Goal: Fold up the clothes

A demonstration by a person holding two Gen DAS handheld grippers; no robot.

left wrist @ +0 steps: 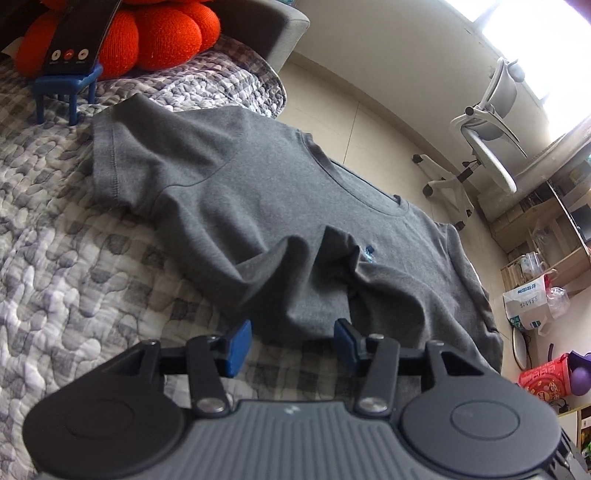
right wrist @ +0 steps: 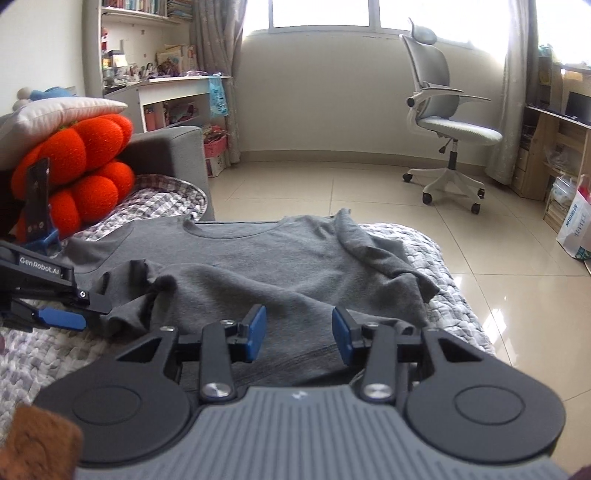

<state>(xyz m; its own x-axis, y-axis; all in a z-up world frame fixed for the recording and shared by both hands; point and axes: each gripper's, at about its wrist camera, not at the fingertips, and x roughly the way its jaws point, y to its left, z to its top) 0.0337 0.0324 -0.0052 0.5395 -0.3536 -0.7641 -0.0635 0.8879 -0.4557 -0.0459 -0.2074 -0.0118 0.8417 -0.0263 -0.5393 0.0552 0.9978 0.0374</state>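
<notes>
Shirt [right wrist: 258, 266], grey, lies mostly flat near my bed's [left wrist: 74, 240] far edge, hem rumpled, one sleeve flopped inward; no fold made. My left tool [left wrist: 291, 341] and right tool [right wrist: 298, 334] hover spread, empty.

Right tongs [right wrist: 298, 334] gape above the grey T-shirt [right wrist: 258, 269]; left tongs [right wrist: 66, 317] at its crumpled edge.

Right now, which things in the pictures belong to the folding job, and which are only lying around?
For the job:
- grey T-shirt, spread out and rumpled
- left tool, open at the shirt's edge
- right tool, open over the shirt
- quilted cover under the shirt

Just lying about:
- orange pumpkin cushions
- phone on a blue stand
- office chair
- white bag
</notes>
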